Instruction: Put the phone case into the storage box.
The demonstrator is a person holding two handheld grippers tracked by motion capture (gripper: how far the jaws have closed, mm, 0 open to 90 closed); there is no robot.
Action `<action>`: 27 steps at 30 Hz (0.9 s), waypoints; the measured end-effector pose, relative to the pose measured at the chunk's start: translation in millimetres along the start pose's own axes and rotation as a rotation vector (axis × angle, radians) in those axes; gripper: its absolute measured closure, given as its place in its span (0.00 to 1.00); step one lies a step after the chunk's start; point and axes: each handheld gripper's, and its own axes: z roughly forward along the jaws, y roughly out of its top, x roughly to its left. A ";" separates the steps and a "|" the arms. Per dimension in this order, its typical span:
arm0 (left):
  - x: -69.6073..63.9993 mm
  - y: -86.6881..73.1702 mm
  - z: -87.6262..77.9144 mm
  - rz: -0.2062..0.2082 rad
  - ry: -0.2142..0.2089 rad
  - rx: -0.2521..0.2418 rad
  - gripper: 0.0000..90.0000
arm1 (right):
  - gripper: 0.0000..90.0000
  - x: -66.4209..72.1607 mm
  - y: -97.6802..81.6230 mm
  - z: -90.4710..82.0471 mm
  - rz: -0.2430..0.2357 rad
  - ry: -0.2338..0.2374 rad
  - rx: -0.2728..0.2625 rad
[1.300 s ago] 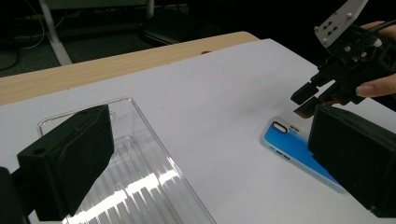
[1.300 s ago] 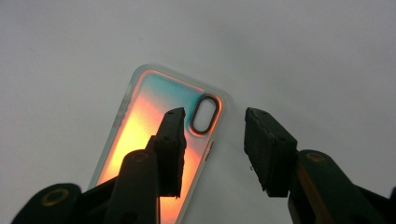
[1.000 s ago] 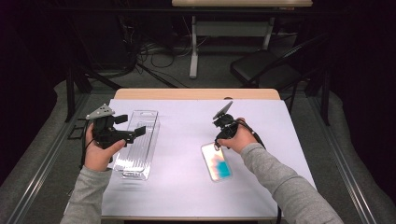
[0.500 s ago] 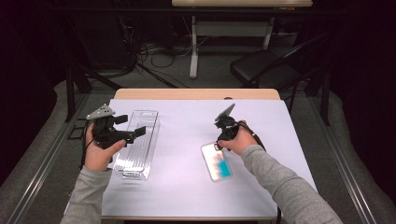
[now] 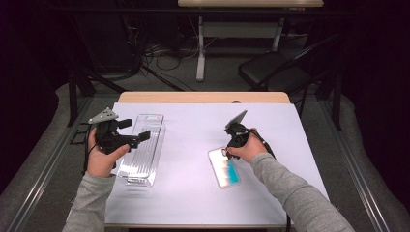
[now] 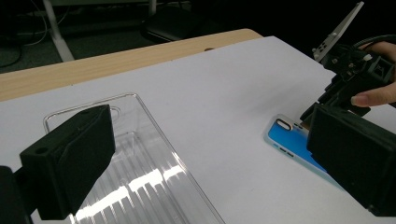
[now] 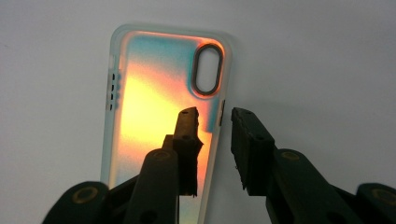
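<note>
Down on the white desk [image 5: 193,193], the phone case [image 7: 159,116] lies flat, iridescent side up, in front of the person's right hand. The right gripper [image 7: 215,116] straddles the case's long edge near the camera cut-out; its fingers have just been closing, with a gap left and no pad pressing yet. The left gripper [image 5: 126,130] hovers over the clear plastic tray [image 5: 142,150], fingers spread wide and holding nothing.
</note>
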 end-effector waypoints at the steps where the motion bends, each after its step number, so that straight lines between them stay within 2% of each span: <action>1: 0.2 0.0 -0.1 0.002 0.000 0.000 0.01 | 0.81 0.0 -0.2 0.7 0.003 0.006 0.001; 3: 0.3 0.0 -0.2 0.000 0.001 -0.002 0.01 | 0.82 0.6 -1.1 3.8 0.015 0.015 -0.023; 9: 1.0 -0.6 -0.3 -0.005 0.004 -0.001 0.01 | 0.85 0.2 -0.3 6.3 0.021 0.006 0.020; 10: 1.4 -0.7 -0.2 -0.003 0.004 -0.002 0.01 | 0.85 -0.3 -0.2 6.9 0.023 0.008 0.022; 11: 1.4 -0.7 -0.2 -0.003 0.004 -0.002 0.01 | 0.85 -0.5 -0.9 9.0 0.033 0.020 0.000; 17: 1.8 -0.8 -0.5 -0.008 0.005 -0.002 0.02 | 0.87 -1.6 -0.7 10.2 0.037 0.012 0.034; 27: 1.9 -1.0 0.2 -0.009 0.005 -0.001 0.02 | 0.89 -2.3 -1.2 14.6 0.057 0.009 0.040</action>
